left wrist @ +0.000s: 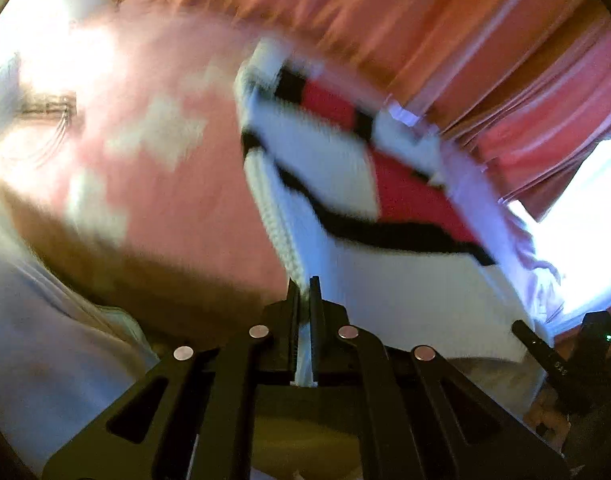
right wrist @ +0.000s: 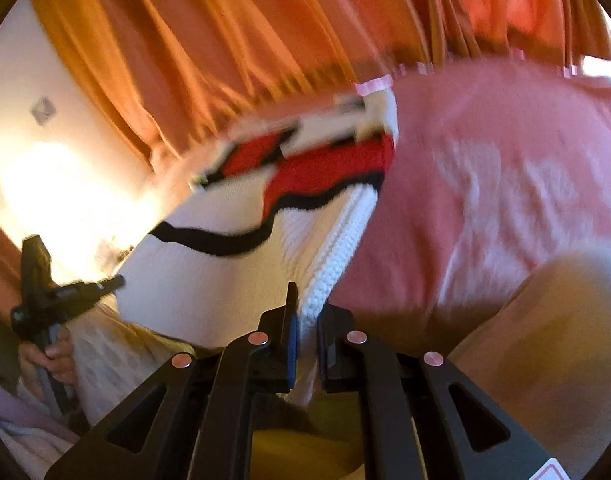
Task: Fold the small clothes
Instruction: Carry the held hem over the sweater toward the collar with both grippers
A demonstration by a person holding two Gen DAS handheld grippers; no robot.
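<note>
A small white knit sweater (left wrist: pixel 385 292) with red patches and black stripes hangs stretched in the air between both grippers, blurred by motion. My left gripper (left wrist: pixel 304 292) is shut on its ribbed edge. My right gripper (right wrist: pixel 309 308) is shut on the ribbed edge (right wrist: pixel 337 256) at the other side. The sweater also fills the middle of the right wrist view (right wrist: pixel 225 272). The right gripper shows at the right edge of the left wrist view (left wrist: pixel 561 352). The left gripper, in a hand, shows at the left of the right wrist view (right wrist: pixel 53 300).
A pink sheet with pale patches (left wrist: pixel 165 152) covers the surface below and also shows in the right wrist view (right wrist: pixel 485 168). Orange curtains (right wrist: pixel 225 40) hang behind, with a bright window (left wrist: pixel 585 220) to the right. A pale wall (right wrist: pixel 33 160) is at the left.
</note>
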